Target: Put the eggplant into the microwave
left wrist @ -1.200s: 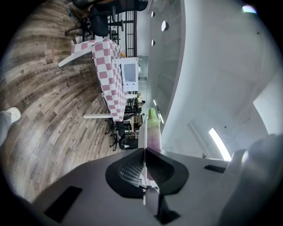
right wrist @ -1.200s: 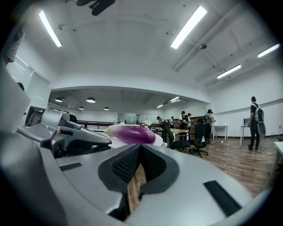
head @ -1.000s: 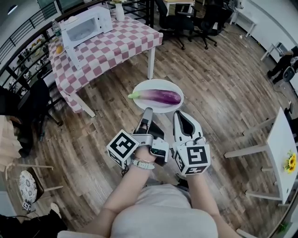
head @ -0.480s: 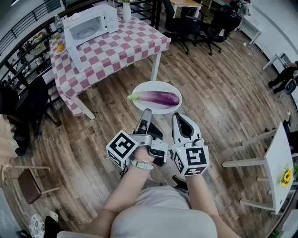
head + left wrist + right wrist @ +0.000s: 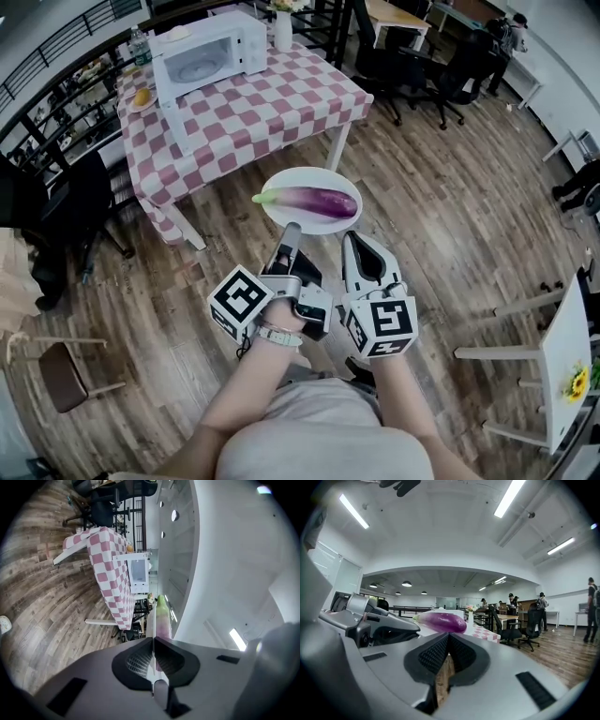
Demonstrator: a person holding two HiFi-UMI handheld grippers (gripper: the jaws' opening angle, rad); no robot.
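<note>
The left gripper point(image 5: 292, 230) and right gripper point(image 5: 349, 236) are each pinched narrow on the near rim of the plate point(image 5: 281, 184). The eggplant point(image 5: 311, 199) lies across it, well short of the microwave point(image 5: 208, 56) on the far-left worktop point(image 5: 272, 112). The plate should travel level with both grips even, or the eggplant may roll off.

Head view: from above the person, facing steeply down and forward over left gripper point(image 5: 292, 229) and right gripper point(image 5: 349, 236). Left gripper view: rolled sideways, along shut jaws, edge-on and very near the round white plate point(image 5: 151, 620). Right gripper view: upright, level, close behind the long purple eggplant point(image 5: 440, 622). Shared by all three: eggplant and red-and-white checked table point(image 5: 262, 112).
</note>
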